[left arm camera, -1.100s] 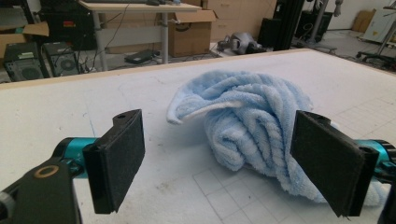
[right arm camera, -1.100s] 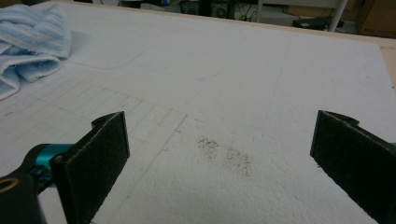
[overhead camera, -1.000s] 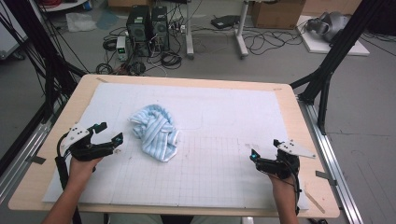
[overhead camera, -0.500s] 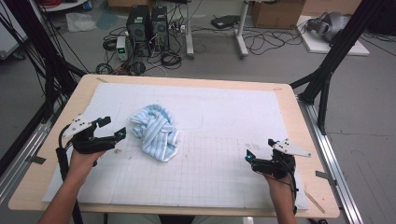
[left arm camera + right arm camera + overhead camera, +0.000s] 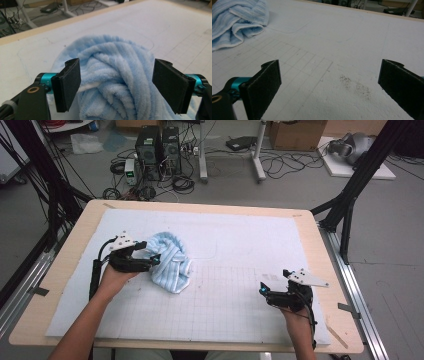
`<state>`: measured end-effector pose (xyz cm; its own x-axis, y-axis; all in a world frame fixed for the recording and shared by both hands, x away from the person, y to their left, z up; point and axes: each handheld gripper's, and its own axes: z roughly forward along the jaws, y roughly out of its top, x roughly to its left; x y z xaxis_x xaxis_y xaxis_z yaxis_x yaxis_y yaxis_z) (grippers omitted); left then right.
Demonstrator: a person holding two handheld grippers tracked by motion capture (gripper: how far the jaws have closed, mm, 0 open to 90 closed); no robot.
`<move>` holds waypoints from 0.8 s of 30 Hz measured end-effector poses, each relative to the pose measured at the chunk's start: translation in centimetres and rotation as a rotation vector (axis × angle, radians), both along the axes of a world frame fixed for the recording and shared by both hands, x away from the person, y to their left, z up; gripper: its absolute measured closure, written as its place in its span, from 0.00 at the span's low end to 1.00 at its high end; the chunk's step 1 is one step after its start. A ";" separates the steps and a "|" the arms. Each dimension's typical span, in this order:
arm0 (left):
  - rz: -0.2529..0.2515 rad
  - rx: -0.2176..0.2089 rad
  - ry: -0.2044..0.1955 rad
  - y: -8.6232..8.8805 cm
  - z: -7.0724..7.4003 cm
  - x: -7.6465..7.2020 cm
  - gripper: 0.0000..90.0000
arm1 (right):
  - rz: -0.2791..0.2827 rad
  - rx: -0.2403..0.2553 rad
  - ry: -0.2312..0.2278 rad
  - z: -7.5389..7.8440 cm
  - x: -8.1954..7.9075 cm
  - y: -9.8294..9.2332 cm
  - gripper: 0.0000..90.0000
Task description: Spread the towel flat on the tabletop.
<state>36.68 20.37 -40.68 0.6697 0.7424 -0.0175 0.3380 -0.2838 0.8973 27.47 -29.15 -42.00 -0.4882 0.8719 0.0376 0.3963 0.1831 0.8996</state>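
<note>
Towel (image 5: 170,261), crumpled, left of centre on mat (image 5: 240,240); left gripper (image 5: 156,260) touching, right gripper (image 5: 261,290) well apart. Left jaws spread around soft folds; likely light, limp, best pinched at ridge. Right jaws spread, empty.

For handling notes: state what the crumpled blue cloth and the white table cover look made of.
Crumpled light-blue cloth: looks like terry towelling, with a fuzzy looped pile and ribbed stripes. White gridded table cover: matte, faintly grainy, perhaps foam board or paper; unclear.
</note>
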 end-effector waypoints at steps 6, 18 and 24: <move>0.000 0.092 0.029 -1.5 -1.1 0.9 0.47 | 0.011 0.001 0.010 0.0 0.1 0.3 0.04; -0.120 -0.064 0.004 -3.0 0.4 -0.1 0.89 | 0.012 0.008 0.018 -0.2 0.3 0.3 0.05; -0.189 -0.114 -0.004 -4.8 1.4 -0.5 0.89 | 0.017 0.011 0.026 -0.2 0.3 0.5 0.05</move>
<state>36.23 15.58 -39.28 0.7973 0.5967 -0.0914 0.2847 -0.2381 0.9286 27.79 -28.67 -42.20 -0.5019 0.8629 0.0600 0.4169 0.1805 0.8909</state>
